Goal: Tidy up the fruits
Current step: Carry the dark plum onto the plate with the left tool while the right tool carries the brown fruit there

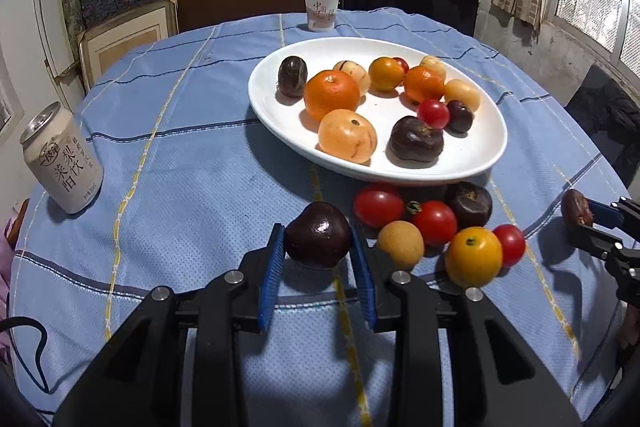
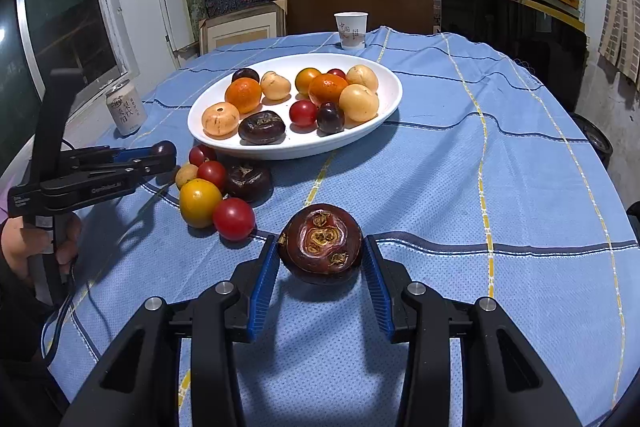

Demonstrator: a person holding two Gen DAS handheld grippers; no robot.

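- White can (image 1: 62,159), printed with Chinese characters, left of plate (image 1: 472,163).
- Left gripper (image 1: 319,247) pinching dark plum (image 1: 318,235).
- Right gripper (image 2: 321,255) clamping brown fruit (image 2: 321,245).
- Paper cup (image 2: 351,30), red characters.

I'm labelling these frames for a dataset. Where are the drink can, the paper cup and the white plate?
drink can (image 1: 64,163), left wrist view, middle of its printed side.
paper cup (image 2: 351,30), right wrist view, middle of its outer wall.
white plate (image 1: 268,107), left wrist view, bare inner surface near its left rim.
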